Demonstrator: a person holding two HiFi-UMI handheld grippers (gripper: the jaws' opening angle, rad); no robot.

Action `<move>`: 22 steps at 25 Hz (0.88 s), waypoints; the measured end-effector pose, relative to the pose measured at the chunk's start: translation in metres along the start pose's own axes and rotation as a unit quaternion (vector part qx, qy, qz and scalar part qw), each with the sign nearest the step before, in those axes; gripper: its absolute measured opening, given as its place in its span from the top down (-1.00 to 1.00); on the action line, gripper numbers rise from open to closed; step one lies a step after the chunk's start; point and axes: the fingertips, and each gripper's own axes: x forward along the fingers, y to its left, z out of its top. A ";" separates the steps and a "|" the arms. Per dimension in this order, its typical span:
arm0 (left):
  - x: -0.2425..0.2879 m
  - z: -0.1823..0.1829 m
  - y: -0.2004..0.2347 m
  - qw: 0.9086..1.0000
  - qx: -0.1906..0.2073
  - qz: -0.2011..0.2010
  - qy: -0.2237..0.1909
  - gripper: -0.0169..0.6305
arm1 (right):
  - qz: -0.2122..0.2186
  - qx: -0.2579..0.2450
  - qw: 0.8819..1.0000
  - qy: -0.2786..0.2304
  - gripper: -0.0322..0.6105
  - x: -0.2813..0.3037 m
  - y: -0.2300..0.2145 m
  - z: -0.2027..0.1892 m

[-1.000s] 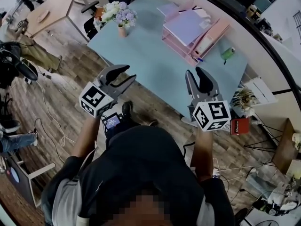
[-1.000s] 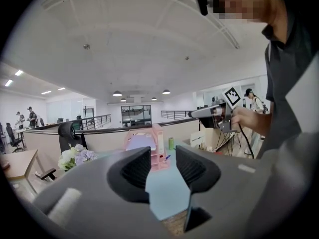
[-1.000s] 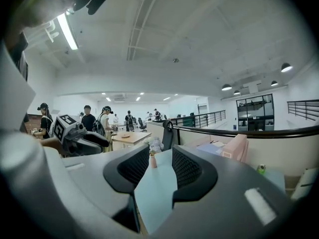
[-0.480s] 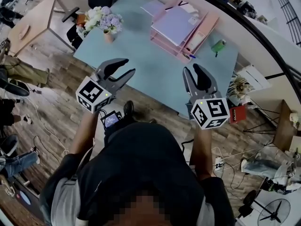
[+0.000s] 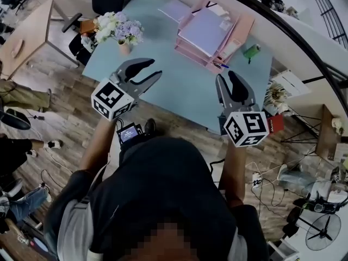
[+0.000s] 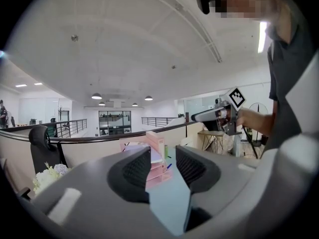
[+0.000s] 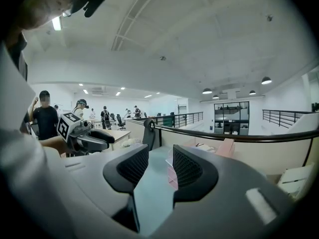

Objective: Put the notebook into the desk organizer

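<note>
The light-blue rectangular bench (image 5: 179, 86) is bare from its near edge up to the pink stacked-tray desk organizer (image 5: 215, 43) in the upper middle. A vase of white and lilac flowers (image 5: 120, 29) crowds the left corner and a small green object (image 5: 251, 51) sits by the right edge. The left hand-held gripper (image 5: 155, 68) and right hand-held gripper (image 5: 225, 76) hover over the near edge, each narrowly parted with nothing between. A flat lilac notebook (image 5: 174, 8) lies at the far edge, just left of the organizer and well beyond both. Another lilac cover (image 5: 205, 30) tops the organizer.
</note>
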 end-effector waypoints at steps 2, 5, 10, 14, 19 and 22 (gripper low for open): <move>-0.001 -0.003 0.010 1.000 0.001 -0.008 -0.001 0.29 | -0.009 0.001 1.000 0.000 0.48 0.007 0.004 0.000; -0.004 -0.007 0.025 1.000 0.001 -0.016 -0.002 0.29 | -0.020 0.001 1.000 0.001 0.48 0.018 0.011 0.001; -0.007 -0.012 0.050 1.000 0.001 -0.031 -0.006 0.29 | -0.038 -0.001 0.999 0.002 0.48 0.036 0.019 0.006; -0.008 -0.014 0.065 0.999 0.000 -0.045 -0.011 0.29 | -0.053 -0.003 0.999 0.006 0.48 0.048 0.027 0.008; -0.006 -0.017 0.082 0.998 -0.003 -0.056 -0.020 0.29 | -0.062 0.000 0.998 0.014 0.48 0.062 0.034 0.006; 0.002 -0.022 0.088 0.998 -0.010 -0.061 -0.020 0.29 | -0.067 0.008 0.997 0.024 0.46 0.069 0.031 -0.001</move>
